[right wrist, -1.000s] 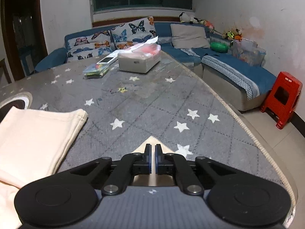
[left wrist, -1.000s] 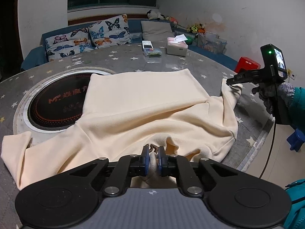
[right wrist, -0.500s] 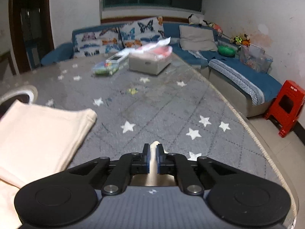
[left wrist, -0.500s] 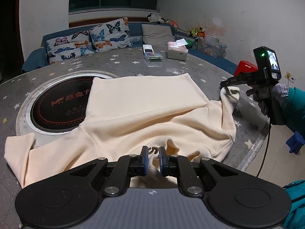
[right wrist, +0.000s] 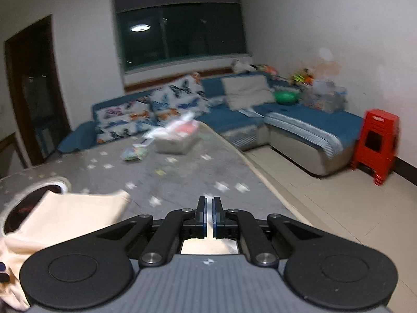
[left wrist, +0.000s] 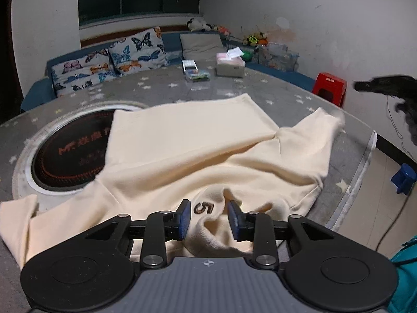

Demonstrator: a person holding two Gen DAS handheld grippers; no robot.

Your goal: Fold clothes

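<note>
Sweatshirt spread for folding

My left gripper (left wrist: 208,219) gapes over the sweatshirt (left wrist: 187,146) collar at 6 o'clock — released; right gripper (right wrist: 209,217) is clenched, holding nothing I can see.

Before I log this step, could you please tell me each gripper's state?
Left gripper: open, fingers either side of the cream garment near its "5".
Right gripper: shut, holding nothing visible.

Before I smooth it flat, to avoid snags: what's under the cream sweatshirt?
The cream sweatshirt lies on the star-print table cover and overlaps the round black inset. Anything else beneath is hidden.
</note>
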